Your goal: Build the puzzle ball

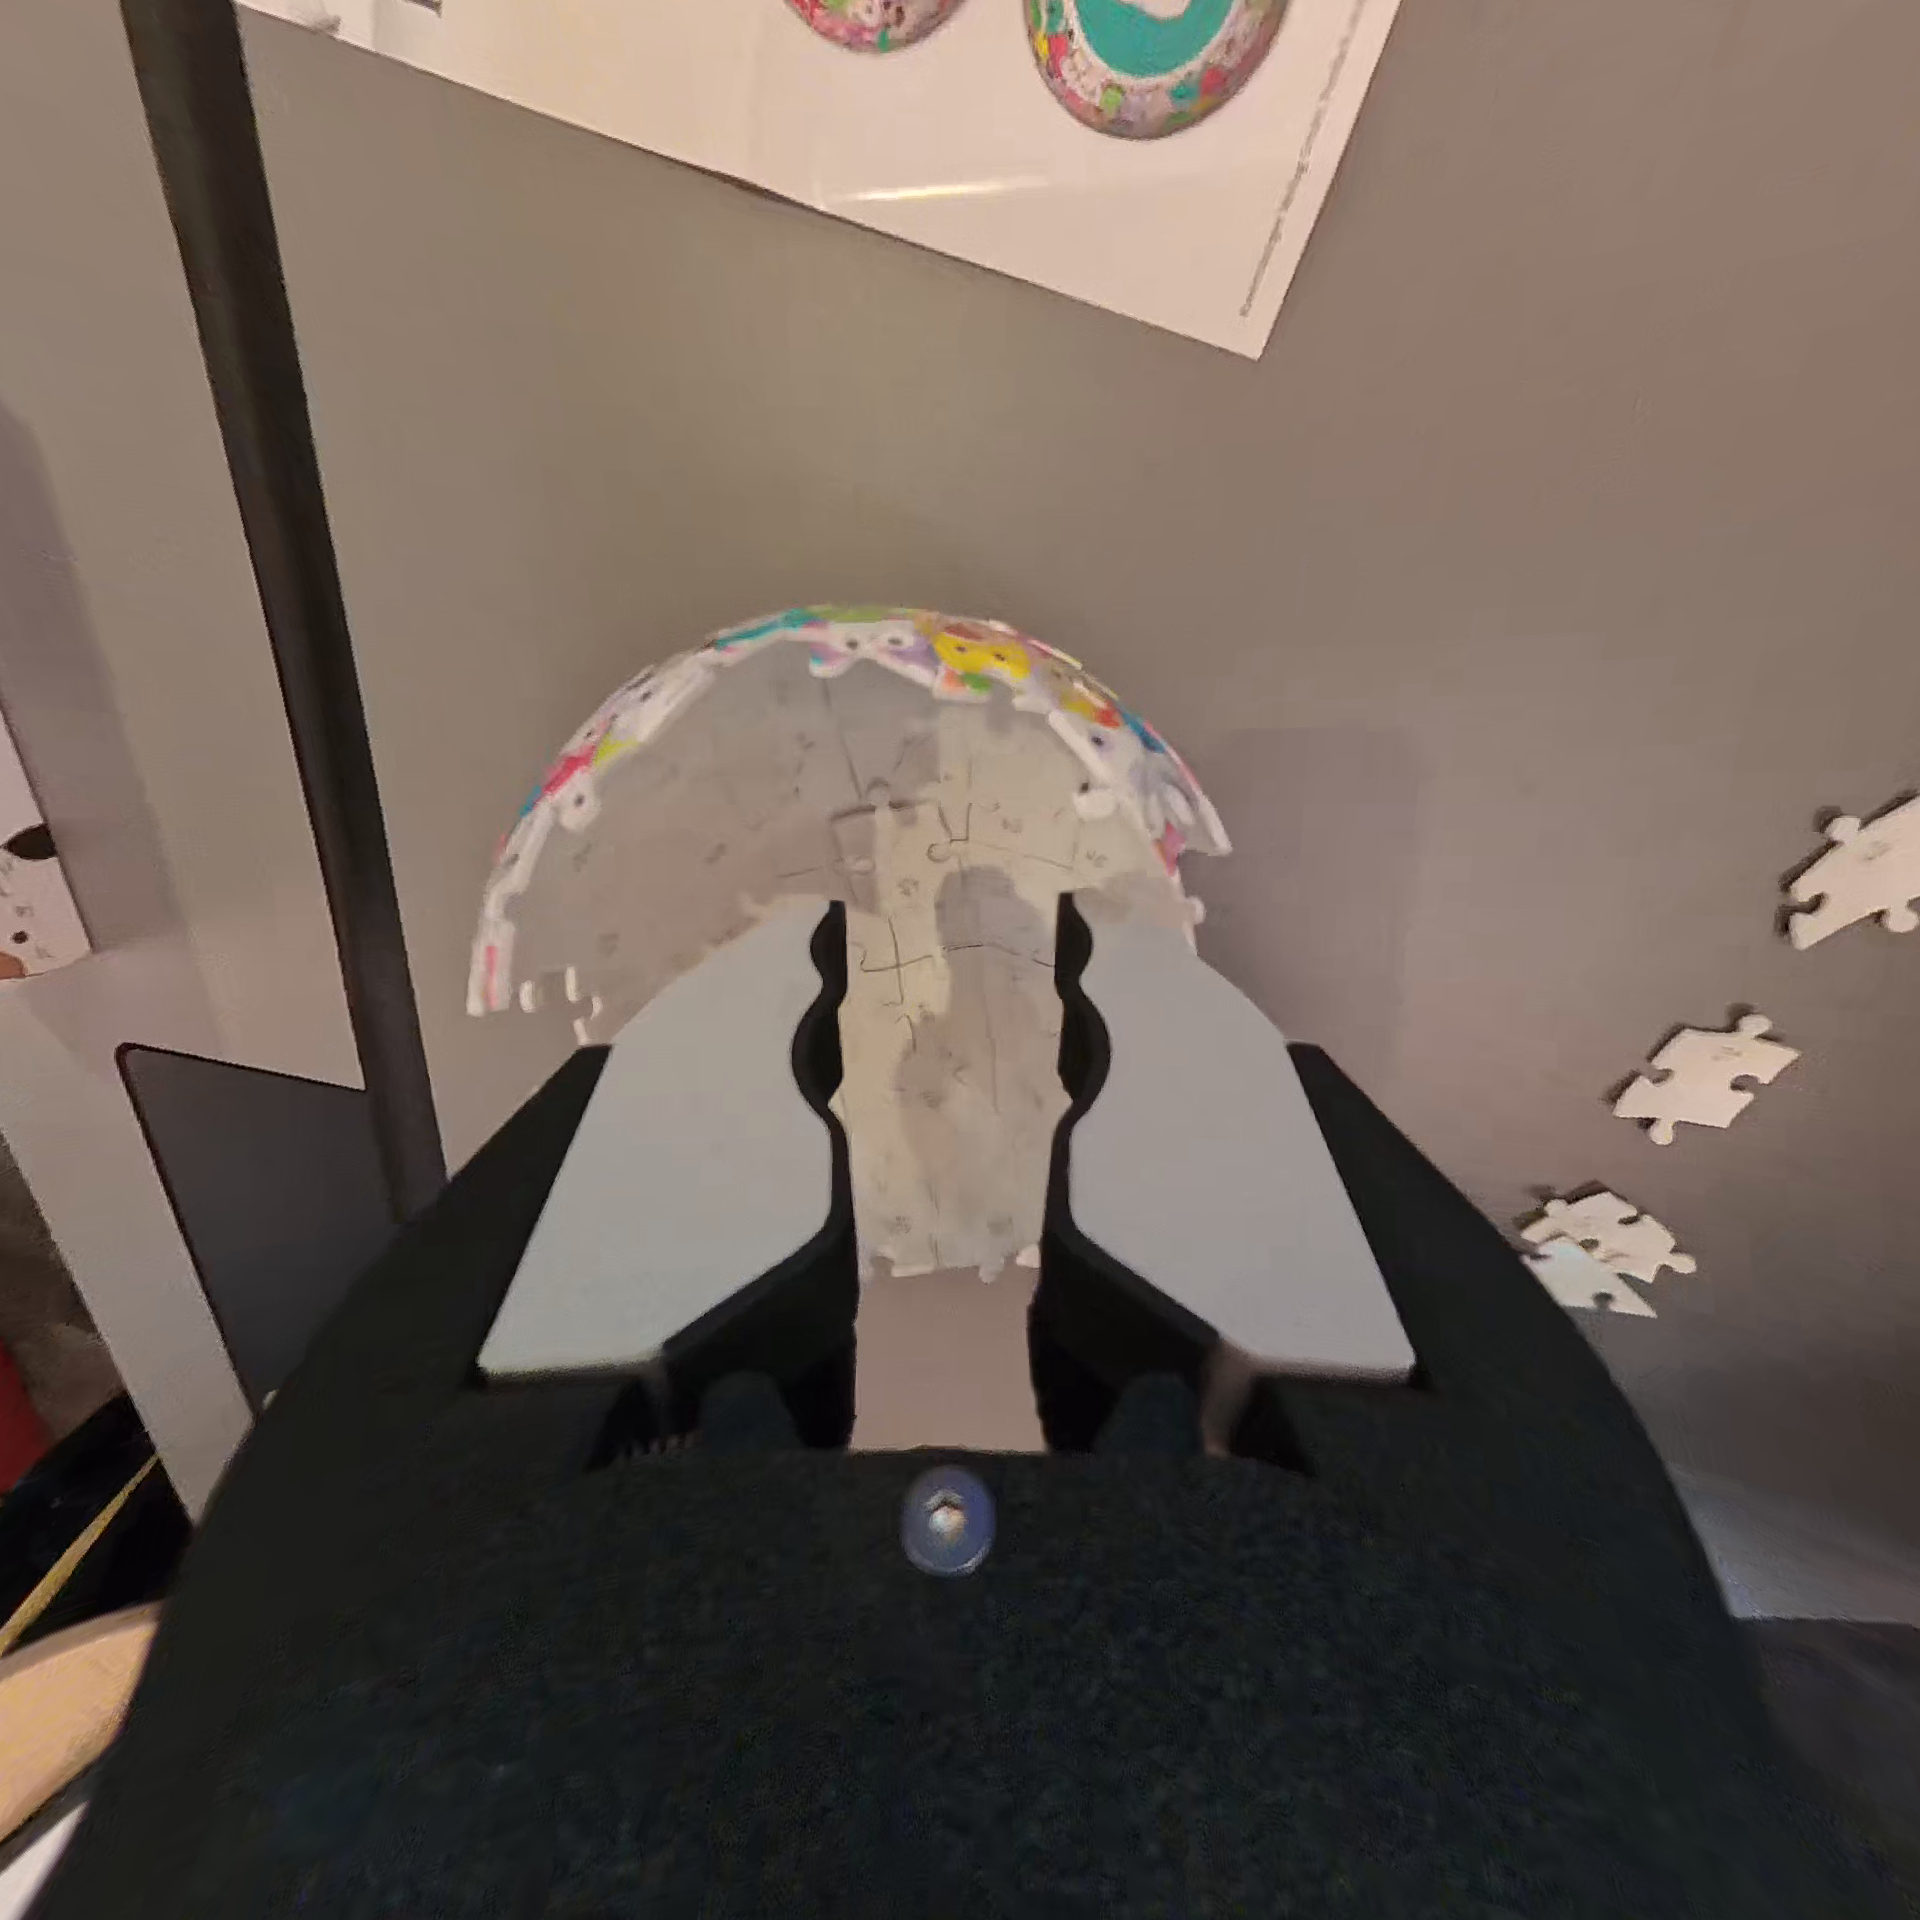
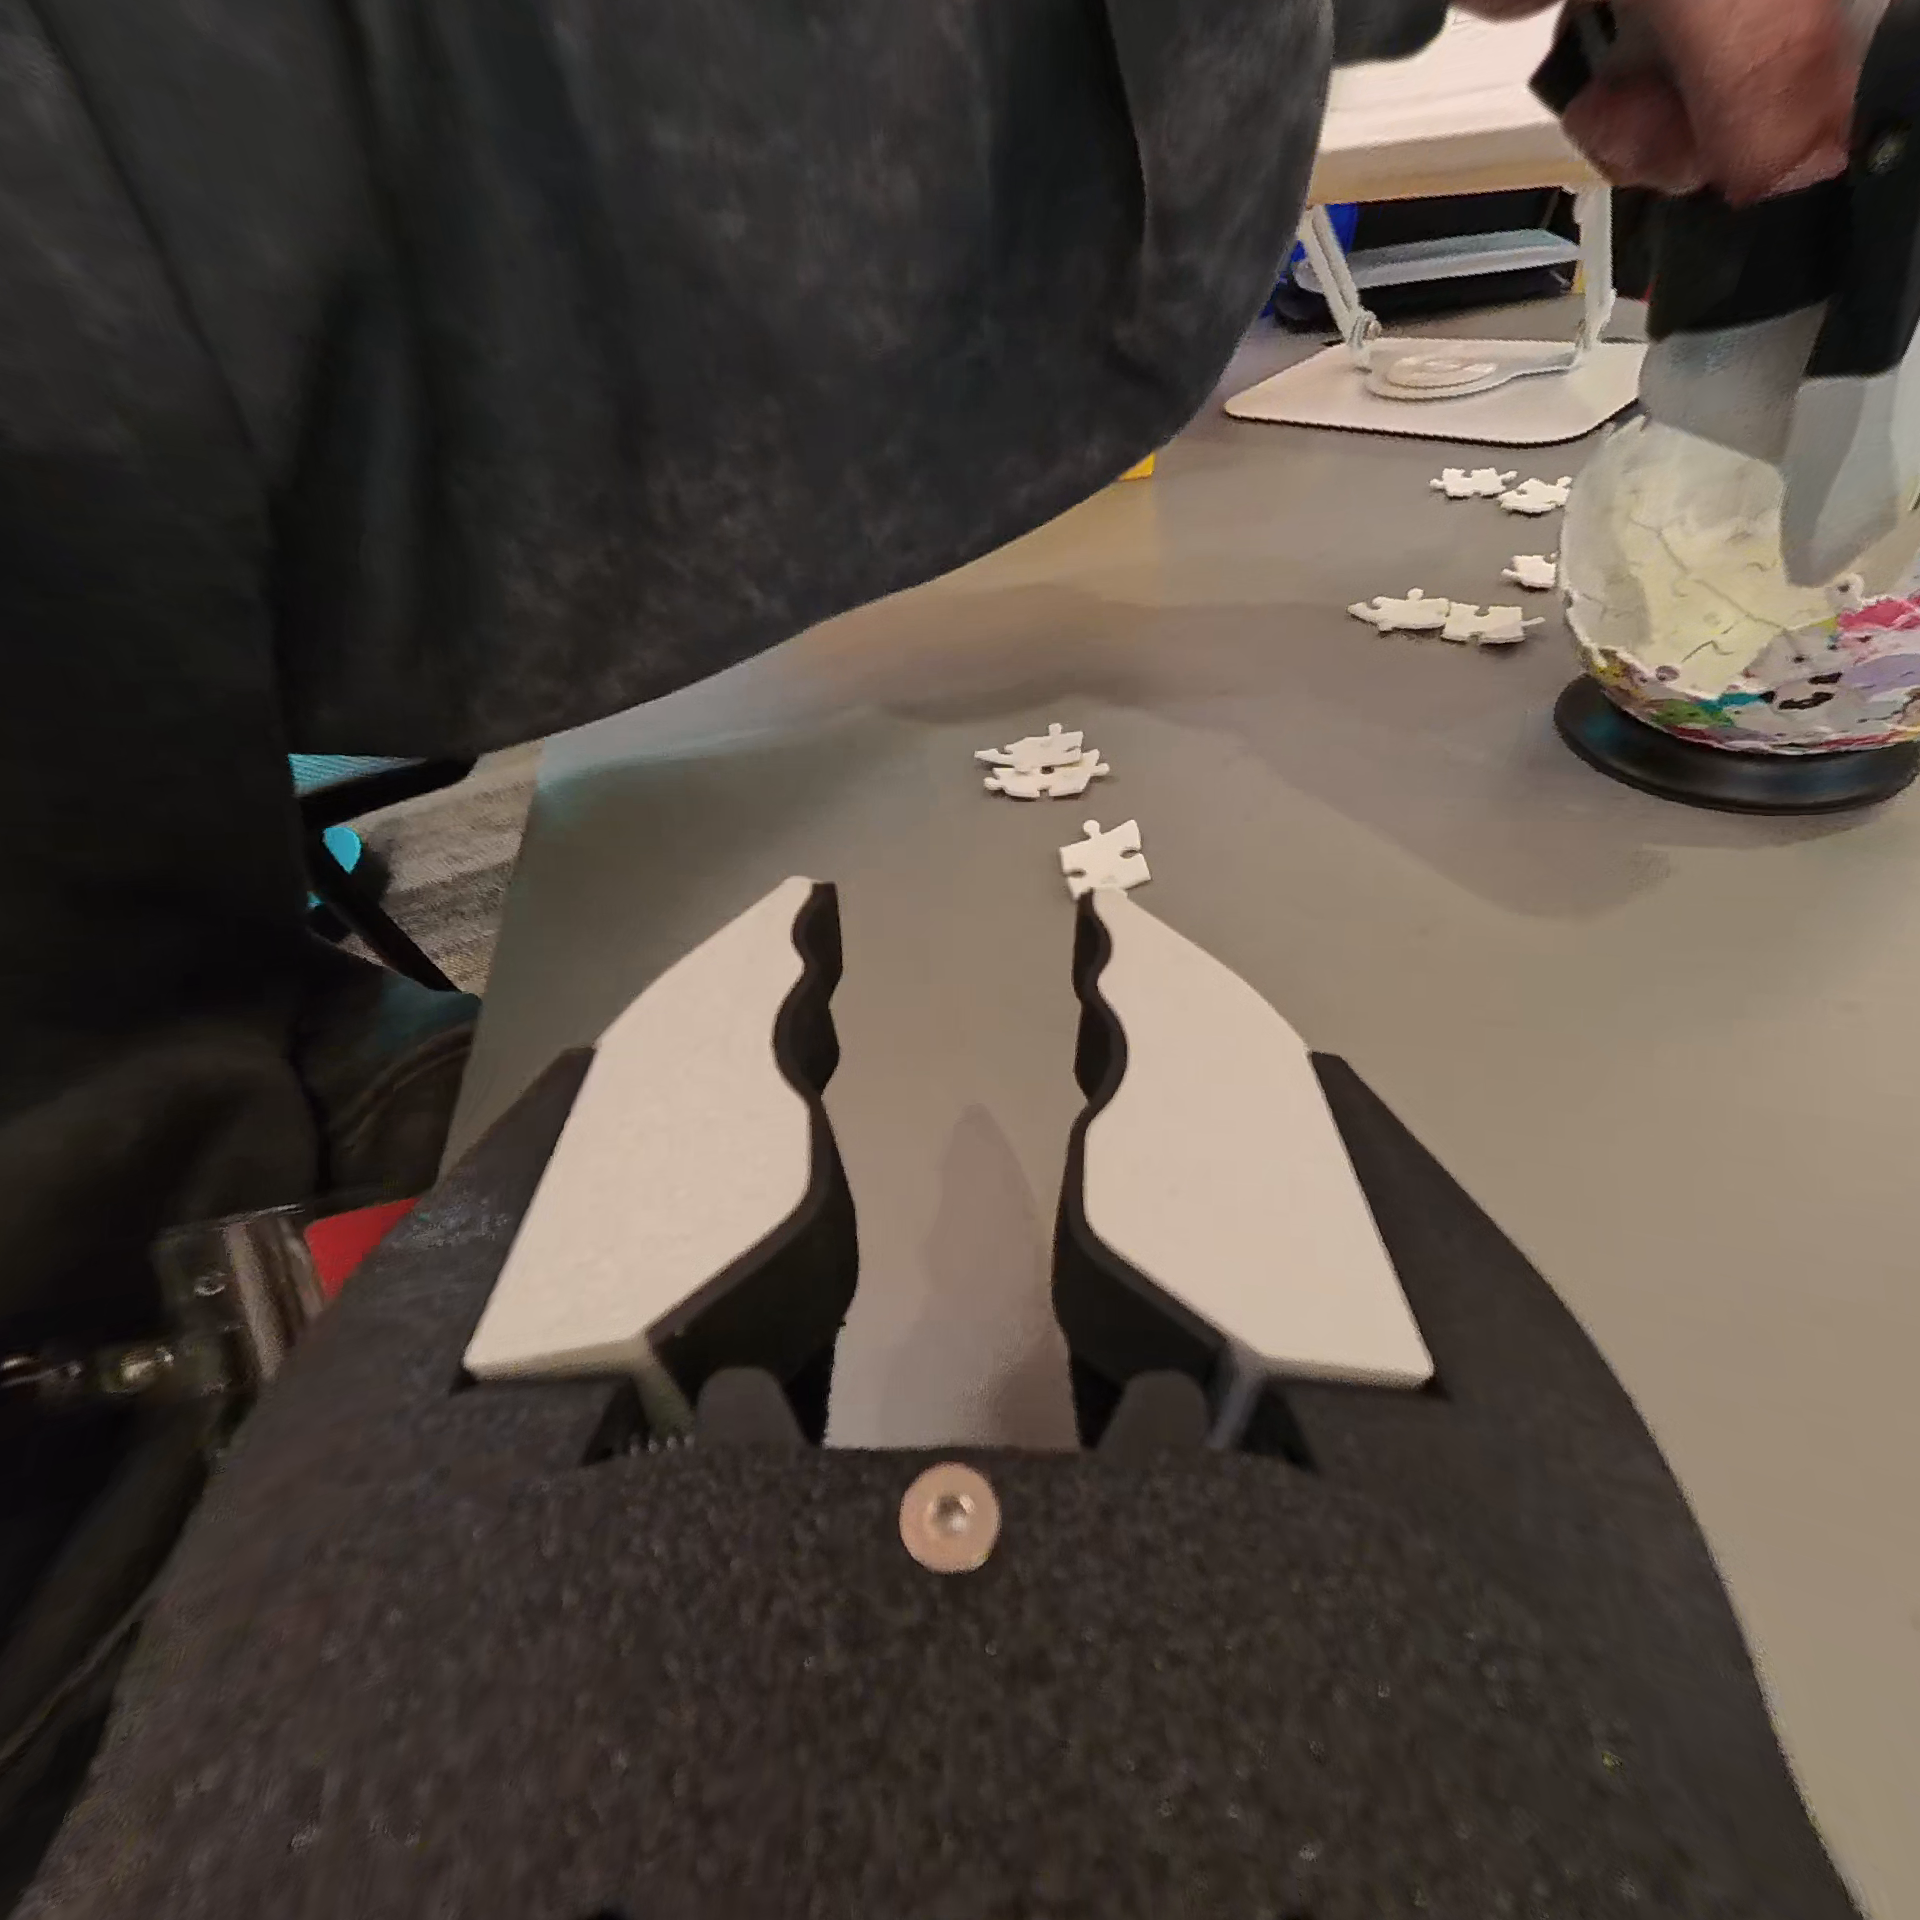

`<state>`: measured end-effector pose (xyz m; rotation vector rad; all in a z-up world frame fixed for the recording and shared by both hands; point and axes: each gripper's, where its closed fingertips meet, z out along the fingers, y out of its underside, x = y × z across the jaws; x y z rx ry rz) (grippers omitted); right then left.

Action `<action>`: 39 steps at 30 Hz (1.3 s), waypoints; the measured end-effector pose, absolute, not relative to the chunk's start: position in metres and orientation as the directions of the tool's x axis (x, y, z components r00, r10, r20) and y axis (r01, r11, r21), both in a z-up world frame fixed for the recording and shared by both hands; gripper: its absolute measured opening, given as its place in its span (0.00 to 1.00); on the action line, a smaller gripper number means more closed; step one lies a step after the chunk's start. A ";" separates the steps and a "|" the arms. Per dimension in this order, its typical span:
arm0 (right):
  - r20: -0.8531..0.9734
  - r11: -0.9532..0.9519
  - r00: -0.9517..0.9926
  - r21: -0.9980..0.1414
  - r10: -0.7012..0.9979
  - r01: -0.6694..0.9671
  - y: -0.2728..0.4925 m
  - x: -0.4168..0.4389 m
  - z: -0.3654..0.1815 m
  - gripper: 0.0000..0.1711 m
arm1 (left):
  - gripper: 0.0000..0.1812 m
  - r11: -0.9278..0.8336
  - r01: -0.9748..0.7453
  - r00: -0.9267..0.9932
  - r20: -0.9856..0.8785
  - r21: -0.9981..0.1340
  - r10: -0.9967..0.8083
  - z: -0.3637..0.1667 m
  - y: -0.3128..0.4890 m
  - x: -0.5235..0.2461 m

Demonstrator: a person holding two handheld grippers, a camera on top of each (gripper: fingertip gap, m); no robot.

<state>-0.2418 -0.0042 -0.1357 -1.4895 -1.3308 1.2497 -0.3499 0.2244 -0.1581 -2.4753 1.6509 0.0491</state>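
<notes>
Left tongs (image 1: 948, 914) apart, fingers down inside the half-built puzzle ball (image 1: 831, 790), clamped on nothing visible; white inner face of the shell showing between them. Ball shell open toward the camera, coloured print on the outside, jagged unfinished edge. In right wrist view same ball (image 2: 1704, 623) seated on a black round stand (image 2: 1725, 764) on the grey table (image 2: 1299, 1018), far right, left tongs reaching in from above, held by a hand (image 2: 1714, 104).

Right tongs (image 2: 956, 904) apart, empty, low over the table, well apart from the ball. Single white loose piece (image 2: 1104, 857) lying face down just beyond the right fingertip (image 2: 1091, 920), touching or not: cannot tell. Small heap of pieces (image 2: 1042, 764) a little farther on. More pieces (image 2: 1444, 615) scattered near the ball. In left wrist view, three loose pieces (image 1: 1704, 1075) on the table to the right, printed sheet (image 1: 1039, 156) with ball pictures at top. Dark sleeve (image 2: 520, 364) filling upper left of right wrist view.
</notes>
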 end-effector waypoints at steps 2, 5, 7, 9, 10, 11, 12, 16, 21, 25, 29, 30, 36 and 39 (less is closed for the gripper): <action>-0.181 -0.170 -0.029 -0.959 0.983 0.228 -0.004 -0.240 -0.134 0.25 | 0.21 -0.375 -0.923 0.382 -0.091 -0.083 -0.920 -0.165 0.224 -0.351; -0.199 -0.186 -0.037 -0.958 0.979 0.219 -0.004 -0.239 -0.133 0.25 | 0.21 -0.363 -0.932 0.363 -0.075 -0.012 -0.929 -0.176 0.226 -0.357; -0.215 -0.201 -0.046 -0.956 0.976 0.212 -0.005 -0.238 -0.131 0.25 | 0.21 -0.361 -0.933 0.360 -0.060 0.011 -0.931 -0.181 0.228 -0.358; -0.227 -0.212 -0.052 -0.956 0.973 0.205 -0.005 -0.237 -0.130 0.25 | 0.21 -0.362 -0.932 0.361 -0.046 0.015 -0.931 -0.184 0.230 -0.357; -0.230 -0.215 -0.054 -0.955 0.972 0.205 -0.005 -0.237 -0.130 0.25 | 0.20 -0.361 -0.932 0.360 -0.045 0.019 -0.932 -0.186 0.231 -0.357; -0.233 -0.218 -0.055 -0.954 0.971 0.206 -0.005 -0.237 -0.131 0.25 | 0.20 -0.356 -0.934 0.355 -0.045 0.028 -0.934 -0.188 0.232 -0.357; -0.236 -0.220 -0.055 -0.953 0.970 0.207 -0.004 -0.236 -0.131 0.25 | 0.20 -0.350 -0.936 0.348 -0.050 0.039 -0.936 -0.190 0.233 -0.358; -0.249 -0.231 -0.063 -0.951 0.966 0.206 -0.005 -0.236 -0.131 0.25 | 0.20 -0.327 -0.940 0.324 -0.053 0.092 -0.945 -0.196 0.233 -0.362; -0.260 -0.240 -0.073 -0.948 0.963 0.207 -0.006 -0.237 -0.132 0.25 | 0.20 -0.323 -0.937 0.321 -0.033 0.132 -0.946 -0.201 0.231 -0.361; -0.257 -0.235 -0.082 -0.948 0.963 0.217 -0.008 -0.237 -0.133 0.25 | 0.20 -0.307 -0.936 0.303 -0.053 0.169 -0.952 -0.205 0.235 -0.363; -0.258 -0.234 -0.083 -0.946 0.963 0.222 -0.009 -0.238 -0.134 0.25 | 0.20 -0.288 -0.935 0.282 -0.061 0.206 -0.957 -0.208 0.236 -0.366; -0.259 -0.236 -0.083 -0.946 0.962 0.221 -0.009 -0.238 -0.134 0.25 | 0.20 -0.285 -0.935 0.279 -0.059 0.212 -0.959 -0.208 0.236 -0.366; -0.266 -0.243 -0.083 -0.945 0.960 0.220 -0.008 -0.237 -0.135 0.25 | 0.20 -0.265 -0.927 0.263 -0.046 0.265 -0.964 -0.211 0.235 -0.369; -0.267 -0.243 -0.083 -0.944 0.960 0.222 -0.008 -0.237 -0.135 0.25 | 0.18 -0.255 -0.925 0.255 -0.037 0.281 -0.966 -0.211 0.233 -0.370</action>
